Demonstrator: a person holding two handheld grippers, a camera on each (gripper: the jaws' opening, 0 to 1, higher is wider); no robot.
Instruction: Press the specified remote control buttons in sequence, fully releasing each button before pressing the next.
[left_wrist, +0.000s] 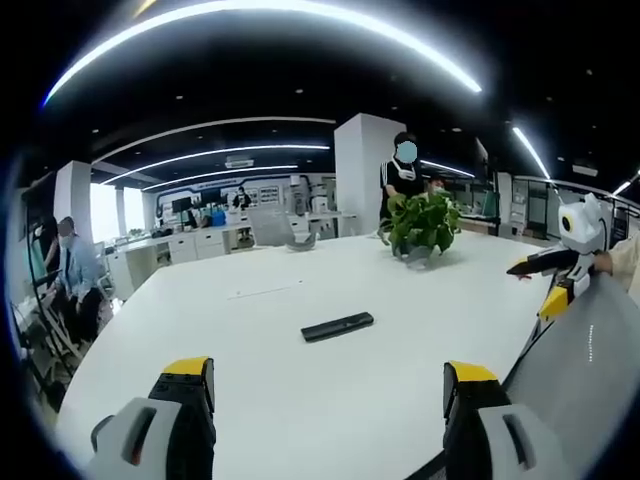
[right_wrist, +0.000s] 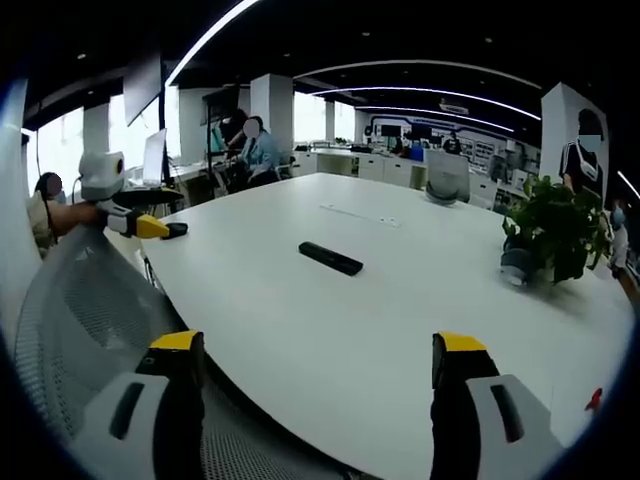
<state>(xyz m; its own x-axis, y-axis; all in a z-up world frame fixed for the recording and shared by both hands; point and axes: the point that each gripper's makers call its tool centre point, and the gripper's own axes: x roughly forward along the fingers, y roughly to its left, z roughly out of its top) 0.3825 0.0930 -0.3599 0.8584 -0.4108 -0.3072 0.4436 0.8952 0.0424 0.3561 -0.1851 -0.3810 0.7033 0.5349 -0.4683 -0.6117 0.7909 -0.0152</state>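
Open left gripper (left_wrist: 330, 390) fingers face an unmarked remote control (left_wrist: 337, 326) on the table (left_wrist: 300, 400).

Jaws of left gripper (left_wrist: 328, 400) wide apart above white table (left_wrist: 250, 340), black remote (left_wrist: 337, 326) lying flat ahead, potted plant (left_wrist: 423, 226) beyond, right gripper (left_wrist: 530, 268) at far right.
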